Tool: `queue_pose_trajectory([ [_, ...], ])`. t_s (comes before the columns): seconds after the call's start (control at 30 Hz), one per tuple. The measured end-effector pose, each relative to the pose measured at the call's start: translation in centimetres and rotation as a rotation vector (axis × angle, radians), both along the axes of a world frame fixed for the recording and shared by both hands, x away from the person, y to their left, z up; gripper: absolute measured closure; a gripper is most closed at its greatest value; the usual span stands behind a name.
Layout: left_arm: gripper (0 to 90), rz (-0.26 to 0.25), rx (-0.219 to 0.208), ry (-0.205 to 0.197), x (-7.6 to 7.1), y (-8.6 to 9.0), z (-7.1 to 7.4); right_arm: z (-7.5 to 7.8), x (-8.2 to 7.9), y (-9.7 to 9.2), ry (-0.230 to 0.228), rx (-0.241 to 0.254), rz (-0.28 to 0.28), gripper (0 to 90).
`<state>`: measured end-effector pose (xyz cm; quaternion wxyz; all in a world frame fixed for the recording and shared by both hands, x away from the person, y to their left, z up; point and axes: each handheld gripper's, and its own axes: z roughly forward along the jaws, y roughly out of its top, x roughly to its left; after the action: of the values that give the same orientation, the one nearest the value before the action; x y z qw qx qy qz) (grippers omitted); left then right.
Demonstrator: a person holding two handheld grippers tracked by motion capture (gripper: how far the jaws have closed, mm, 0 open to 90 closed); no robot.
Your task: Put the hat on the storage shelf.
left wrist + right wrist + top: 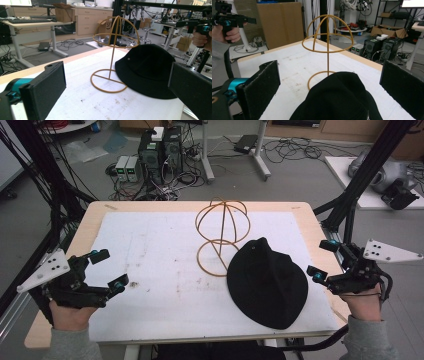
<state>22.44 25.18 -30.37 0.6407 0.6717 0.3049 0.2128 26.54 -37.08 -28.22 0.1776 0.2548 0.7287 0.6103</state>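
I'm holding both grippers, left [106, 269] and right [323, 260], wide open and empty; hat [266, 282] lying ahead of my right fingers, not yet on stand [221, 236].

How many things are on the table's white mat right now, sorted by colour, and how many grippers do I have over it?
Black: 1, the bucket hat, lying beside the stand's base ring.
Gold: 1, the wire hat stand, upright and bare.
Grippers: 2, the left gripper and the right gripper, both with jaws open and holding nothing.
Total: 4
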Motion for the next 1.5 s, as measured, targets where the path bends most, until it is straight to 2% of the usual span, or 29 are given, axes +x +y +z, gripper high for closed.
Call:
queue_pose_trajectory([
  [0.33, 1.7, -0.002, 0.005, 0.003, -0.1, 0.0, 0.0, 0.1, 0.1, 0.3, -0.001, -0.007, 0.007, 2.0],
  [0.5, 1.7, 0.012, 0.008, 0.006, -0.2, 0.0, -0.2, 0.1, 0.3, 0.5, -0.002, -0.009, 0.014, 2.1],
  [0.73, 1.7, 0.016, 0.002, 0.007, -0.6, 0.2, -0.1, 0.4, 0.4, 1.3, -0.019, -0.019, 0.033, 2.0],
  [0.87, 1.7, 0.015, 0.008, 0.010, -0.6, 0.1, -0.2, 0.3, 0.8, 2.0, -0.018, -0.029, 0.046, 2.0],
  [1.07, 1.7, 0.018, 0.016, 0.022, -0.3, -0.1, -0.4, 0.1, 1.2, 3.5, -0.050, -0.047, 0.053, 2.1],
  [1.5, 1.7, 0.024, 0.012, 0.028, -0.4, 0.0, -0.5, -1.0, 2.2, 5.9, -0.028, -0.086, 0.059, 2.0],
])
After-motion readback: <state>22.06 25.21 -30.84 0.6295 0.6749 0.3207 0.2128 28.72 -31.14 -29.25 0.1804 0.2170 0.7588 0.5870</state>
